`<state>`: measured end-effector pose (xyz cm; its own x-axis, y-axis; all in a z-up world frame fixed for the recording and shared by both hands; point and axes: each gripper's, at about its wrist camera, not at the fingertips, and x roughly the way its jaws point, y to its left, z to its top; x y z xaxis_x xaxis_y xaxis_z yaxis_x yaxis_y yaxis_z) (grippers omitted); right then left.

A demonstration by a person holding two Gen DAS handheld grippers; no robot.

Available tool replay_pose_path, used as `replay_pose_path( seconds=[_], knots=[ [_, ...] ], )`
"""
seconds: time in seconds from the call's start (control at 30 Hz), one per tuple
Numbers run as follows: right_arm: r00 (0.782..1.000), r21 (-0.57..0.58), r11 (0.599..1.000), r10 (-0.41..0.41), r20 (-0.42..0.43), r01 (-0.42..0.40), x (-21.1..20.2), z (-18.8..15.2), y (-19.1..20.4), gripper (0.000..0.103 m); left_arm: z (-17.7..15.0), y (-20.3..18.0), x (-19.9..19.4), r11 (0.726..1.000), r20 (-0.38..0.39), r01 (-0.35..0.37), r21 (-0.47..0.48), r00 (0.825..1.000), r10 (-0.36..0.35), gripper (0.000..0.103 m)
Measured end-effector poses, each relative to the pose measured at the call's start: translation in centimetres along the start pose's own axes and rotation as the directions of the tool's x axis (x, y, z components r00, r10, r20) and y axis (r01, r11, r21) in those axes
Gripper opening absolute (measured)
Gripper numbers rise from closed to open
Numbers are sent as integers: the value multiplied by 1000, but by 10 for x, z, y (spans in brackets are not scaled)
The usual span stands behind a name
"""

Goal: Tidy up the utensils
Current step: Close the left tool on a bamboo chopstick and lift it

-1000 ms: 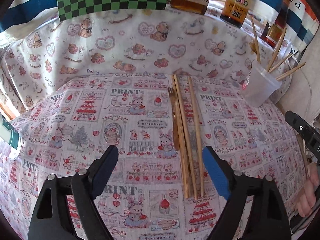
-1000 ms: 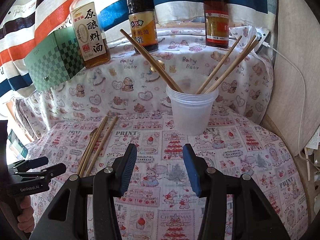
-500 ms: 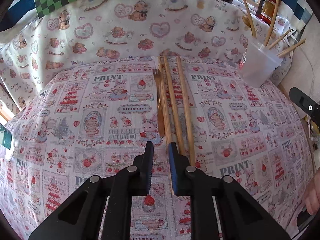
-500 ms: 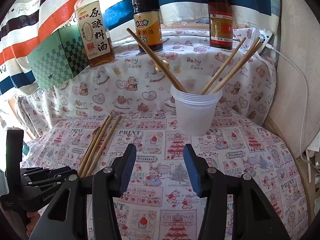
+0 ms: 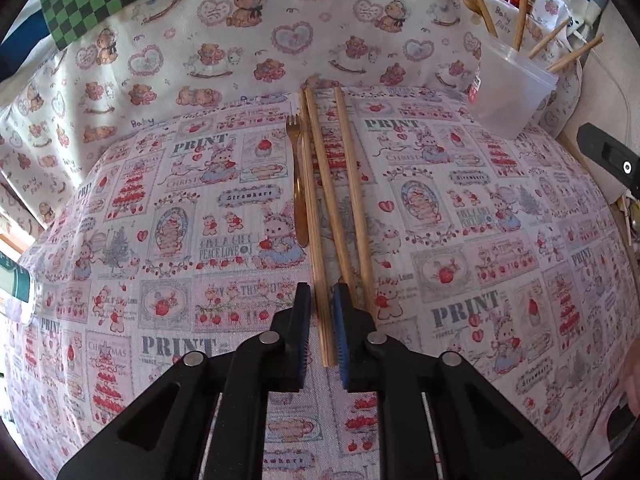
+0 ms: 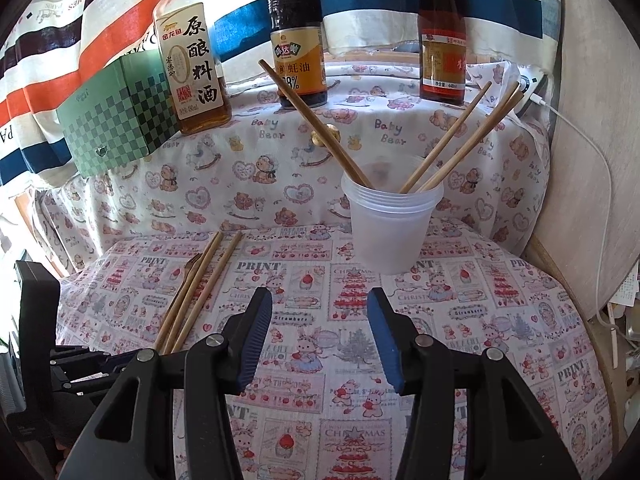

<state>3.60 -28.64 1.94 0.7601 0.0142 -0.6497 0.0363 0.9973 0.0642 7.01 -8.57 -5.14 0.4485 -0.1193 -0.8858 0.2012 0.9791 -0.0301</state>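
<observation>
- Since one second earlier, left tool has come down toward the worktop and narrowed from wide apart to nearly together; its jaws are closing around the near end of the leftmost chopstick, with a sliver of gap visible at the pads.
- Left wrist view alone shows the fork clearly, lying flat just left of three parallel chopsticks; right wrist view alone shows three bottles and a checkered box behind the cloth.
- Right tool stands half apart above the cloth, holding nothing; cup stands upright beyond it, holding several chopsticks.
- Left tool body is cut off at the right wrist view's lower left; pad contact cannot be confirmed.
</observation>
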Motion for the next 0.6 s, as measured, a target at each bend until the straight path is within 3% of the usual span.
replay_pose_path(
  seconds=[0.07,0.2,0.3,0.43,0.5,0.6],
  knots=[
    [1000,-3,1000,1,-1,-1,0,0,0,52,-1,8,-6,998,15,31,-48,999,-30,6],
    [1000,-13,1000,1,-4,-1,0,-1,3,52,0,18,-41,996,184,29,-80,983,-14,6],
    [1000,-29,1000,-1,-15,0,4,-3,8,52,-1,29,-66,991,297,89,-104,953,-54,6],
    [996,-77,996,48,-78,-54,19,-12,22,52,0,38,-89,986,406,100,-132,913,-39,6],
    [982,-83,989,105,-155,-119,31,-19,29,52,0,43,-94,983,425,122,-137,904,-53,6],
    [942,-52,968,224,-252,-244,41,-28,39,52,1,51,-98,980,451,133,-151,891,-51,6]
  ],
)
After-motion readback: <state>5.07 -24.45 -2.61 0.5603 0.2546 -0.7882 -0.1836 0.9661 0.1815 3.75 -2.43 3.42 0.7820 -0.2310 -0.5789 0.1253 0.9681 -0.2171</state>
